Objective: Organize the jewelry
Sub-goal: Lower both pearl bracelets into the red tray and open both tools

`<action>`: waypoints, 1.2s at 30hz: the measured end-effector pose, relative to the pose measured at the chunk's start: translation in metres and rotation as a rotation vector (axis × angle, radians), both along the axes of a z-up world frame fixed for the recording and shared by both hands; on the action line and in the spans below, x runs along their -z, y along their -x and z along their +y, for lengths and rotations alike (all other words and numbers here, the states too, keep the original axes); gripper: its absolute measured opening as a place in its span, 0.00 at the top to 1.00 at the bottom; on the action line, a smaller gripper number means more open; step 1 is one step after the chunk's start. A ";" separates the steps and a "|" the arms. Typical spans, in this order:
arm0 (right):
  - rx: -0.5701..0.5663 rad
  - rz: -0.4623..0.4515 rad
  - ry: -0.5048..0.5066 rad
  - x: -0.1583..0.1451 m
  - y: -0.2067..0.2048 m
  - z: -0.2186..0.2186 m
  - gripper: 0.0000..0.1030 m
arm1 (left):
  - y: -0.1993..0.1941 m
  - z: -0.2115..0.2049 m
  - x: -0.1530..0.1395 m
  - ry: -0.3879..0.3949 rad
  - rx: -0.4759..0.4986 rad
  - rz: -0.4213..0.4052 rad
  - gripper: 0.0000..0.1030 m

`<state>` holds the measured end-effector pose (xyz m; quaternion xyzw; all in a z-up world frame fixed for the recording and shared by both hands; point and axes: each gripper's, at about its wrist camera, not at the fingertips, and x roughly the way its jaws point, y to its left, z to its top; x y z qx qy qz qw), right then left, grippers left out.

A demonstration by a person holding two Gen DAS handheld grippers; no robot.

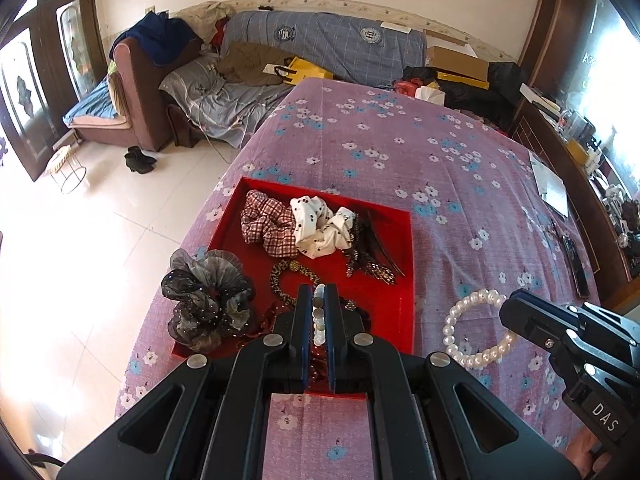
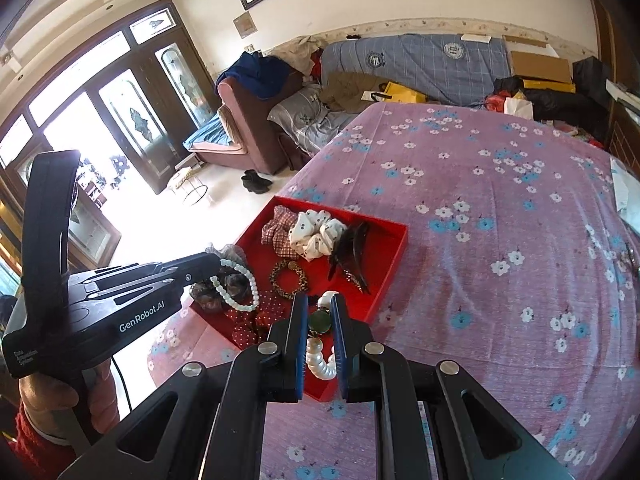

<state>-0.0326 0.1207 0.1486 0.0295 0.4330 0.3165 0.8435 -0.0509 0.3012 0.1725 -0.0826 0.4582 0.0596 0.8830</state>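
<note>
Left gripper point(image 1: 319, 300) pinches a limp, light green bracelet point(image 2: 236, 284); right gripper point(image 2: 320, 316) clamps a slippery pearl bracelet point(image 1: 476, 330) by its beads, over the tray point(image 1: 400, 280).

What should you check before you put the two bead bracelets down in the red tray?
1. Left gripper holding its pale green bead bracelet: ok, the jaws are shut on the beads.
2. Right gripper holding the white pearl bracelet: ok, pearls sit between its fingers.
3. Both bracelets over the red tray: cannot tell; in the left wrist view the pearl one shows against the bedspread, beside the tray.
4. Free red floor inside the tray: ok, a bare patch near the right wall.
5. Grey scrunchie inside the tray: not ok, it hangs over the left rim.
6. Grippers apart from each other: ok.
</note>
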 end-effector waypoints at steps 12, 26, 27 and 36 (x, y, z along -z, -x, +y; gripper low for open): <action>-0.008 0.005 0.009 0.002 0.001 0.015 0.87 | 0.001 0.046 0.003 0.012 -0.064 -0.004 0.95; -0.036 0.020 0.011 0.010 -0.003 0.038 0.87 | 0.014 0.116 0.004 0.183 -0.125 -0.008 0.95; -0.039 0.021 0.011 0.010 -0.003 0.040 0.87 | 0.014 0.118 0.005 0.193 -0.126 -0.009 0.95; -0.062 0.027 0.010 0.013 -0.007 0.052 0.87 | 0.008 0.121 0.002 0.210 -0.093 -0.022 0.95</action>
